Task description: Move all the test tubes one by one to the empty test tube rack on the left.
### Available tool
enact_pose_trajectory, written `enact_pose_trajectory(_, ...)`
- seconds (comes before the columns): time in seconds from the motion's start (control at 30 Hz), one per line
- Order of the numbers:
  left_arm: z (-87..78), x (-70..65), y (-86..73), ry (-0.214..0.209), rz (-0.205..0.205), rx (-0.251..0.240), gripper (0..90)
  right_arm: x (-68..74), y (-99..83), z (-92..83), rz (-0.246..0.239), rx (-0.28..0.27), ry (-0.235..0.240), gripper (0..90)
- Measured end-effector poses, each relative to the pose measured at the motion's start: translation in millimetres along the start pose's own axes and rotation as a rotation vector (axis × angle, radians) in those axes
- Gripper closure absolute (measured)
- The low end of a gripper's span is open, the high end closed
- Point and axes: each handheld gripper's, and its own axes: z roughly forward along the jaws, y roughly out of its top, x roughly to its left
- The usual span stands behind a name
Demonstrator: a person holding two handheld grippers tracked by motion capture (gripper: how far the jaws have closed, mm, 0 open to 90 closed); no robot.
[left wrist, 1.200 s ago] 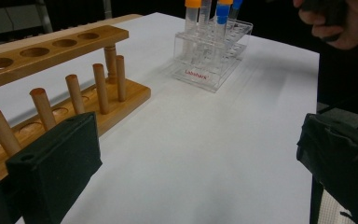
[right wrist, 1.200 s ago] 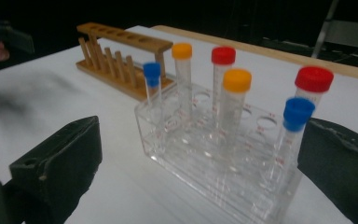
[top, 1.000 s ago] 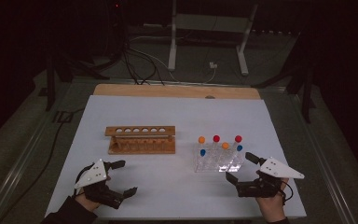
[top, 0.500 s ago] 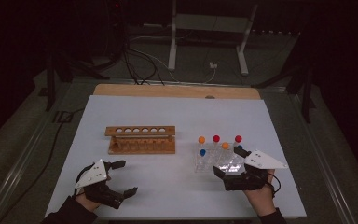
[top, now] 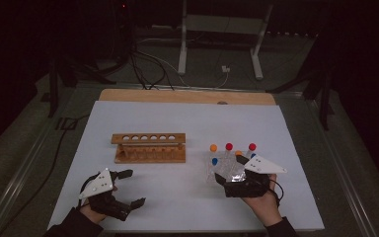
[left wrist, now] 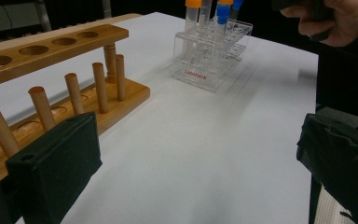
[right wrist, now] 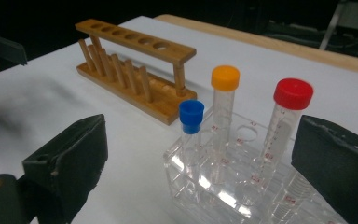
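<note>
White table sheet [top: 187,123], dark room; both grippers' fingers spread wide: left gripper [top: 128,188], right gripper [top: 229,170] at clear rack [right wrist: 223,186].

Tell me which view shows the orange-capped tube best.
The right gripper view: the orange-capped tube stands close and whole in the clear rack. The left gripper view cuts its cap at the frame's top; the high view shows it tiny.

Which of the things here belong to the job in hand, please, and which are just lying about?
In the job:
right gripper
clear plastic tube rack
capped tubes, e.g. blue-capped tube
empty wooden tube rack

Lying about:
idle left gripper
floor cables
metal stand
</note>
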Motion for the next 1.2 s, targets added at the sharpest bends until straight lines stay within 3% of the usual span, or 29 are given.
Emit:
enact_pose_trajectory(0.17,0.0,-0.1,0.0,0.001,0.002,0.001,0.4,1.3,-0.4,9.0,0.004,0.041,0.005,6.6)
enact_pose_trajectory(0.27,0.3,-0.3,0.0,0.000,0.003,0.003,0.4,2.2,-0.5,11.9,0.010,0.061,-0.001,13.6)
enact_pose_trajectory(0.47,0.2,-1.2,0.1,-0.002,0.007,0.001,0.4,-0.3,-0.8,20.0,0.024,0.112,0.002,42.0)
enact_pose_trajectory(0.67,0.0,-0.7,0.1,-0.003,0.004,0.000,0.4,-0.8,-0.5,26.4,0.023,0.166,-0.023,51.2)
enact_pose_trajectory(0.73,0.0,-1.2,0.1,0.000,0.008,0.001,0.4,-0.4,0.3,28.7,0.022,0.189,-0.028,59.7)
enact_pose_trajectory(0.93,0.2,-1.2,0.0,-0.002,0.009,0.002,0.4,0.5,2.4,32.3,0.020,0.225,-0.014,69.6)
enact_pose_trajectory(1.2,0.4,-1.5,-0.1,-0.005,0.010,0.006,0.4,4.2,3.8,39.6,0.016,0.262,-0.023,75.3)
